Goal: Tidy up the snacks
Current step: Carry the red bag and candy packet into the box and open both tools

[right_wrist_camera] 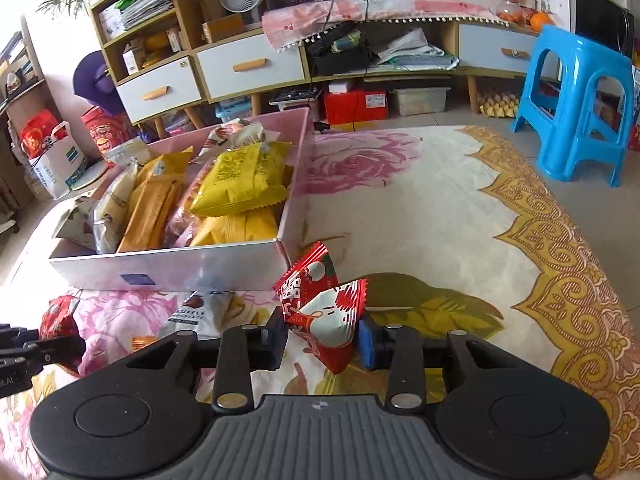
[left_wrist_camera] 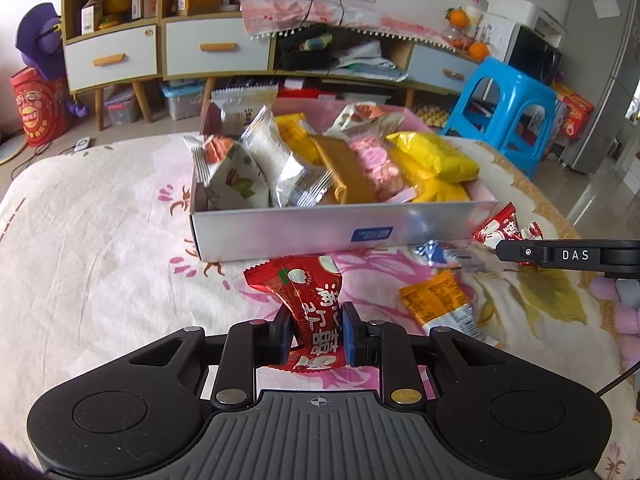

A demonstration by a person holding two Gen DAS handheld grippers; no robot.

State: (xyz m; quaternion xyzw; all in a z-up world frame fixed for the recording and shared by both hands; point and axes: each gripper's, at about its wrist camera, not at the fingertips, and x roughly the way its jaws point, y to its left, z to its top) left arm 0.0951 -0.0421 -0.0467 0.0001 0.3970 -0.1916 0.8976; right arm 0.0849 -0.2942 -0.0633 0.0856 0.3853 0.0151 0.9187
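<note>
1. A low cardboard box (left_wrist_camera: 340,232) with shiny grey walls and a pink inside stands on the flowered cloth (left_wrist_camera: 100,240). It is heaped with crinkly foil and plastic packs, among them a plump yellow pack (left_wrist_camera: 436,156) at its right end.
2. The left gripper (left_wrist_camera: 316,334) has its blue pads pressed on a red snack packet (left_wrist_camera: 308,308), which sticks up between them just in front of the box's near wall.
3. The right gripper (right_wrist_camera: 322,338) pinches another red and white packet (right_wrist_camera: 324,312) close to the box's near right corner; the packet is puffy with serrated ends.
4. Loose on the cloth between the two grippers lie an orange packet (left_wrist_camera: 436,304) and a blue-white packet (left_wrist_camera: 436,252), both near the box's front wall.
5. To the right of the box the cloth lies bare up to its gold-patterned border (right_wrist_camera: 560,280).
6. Beyond the far edge stand a blue plastic stool (right_wrist_camera: 576,100) and a wooden cabinet (right_wrist_camera: 240,64) with white drawers.
</note>
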